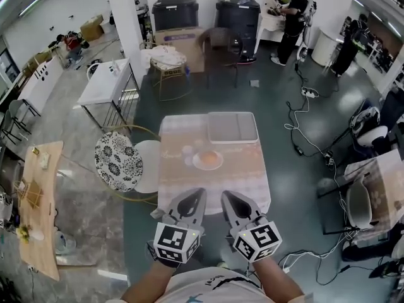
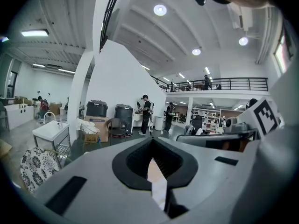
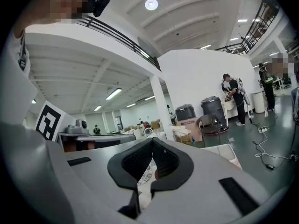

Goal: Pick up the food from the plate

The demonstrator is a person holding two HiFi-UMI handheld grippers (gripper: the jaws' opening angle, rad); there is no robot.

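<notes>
With my left gripper point(image 1: 198, 196) closed and empty, the food point(image 1: 211, 159) on the plate point(image 1: 197, 163) mid-table ahead, and my right gripper point(image 1: 227, 198) likewise closed on nothing, I judge this the approach: next, open one gripper and reach forward.

Food point(image 1: 211, 158) on the plate point(image 1: 197, 165) is too blurred to identify.

This is a large open lab or workshop hall, not a home. A polished grey floor point(image 1: 278, 169) runs far back to white pillars point(image 1: 123, 17). Cables point(image 1: 291, 115) and a power strip point(image 1: 309, 93) trail across it on the right. Two black bins point(image 1: 175, 10) and a cardboard box point(image 1: 180, 40) stand at the far wall. A railed mezzanine point(image 2: 224, 84) and round ceiling lights point(image 2: 160, 10) are overhead. A cloth-covered table point(image 1: 214, 188) stands alone in the near middle.
</notes>
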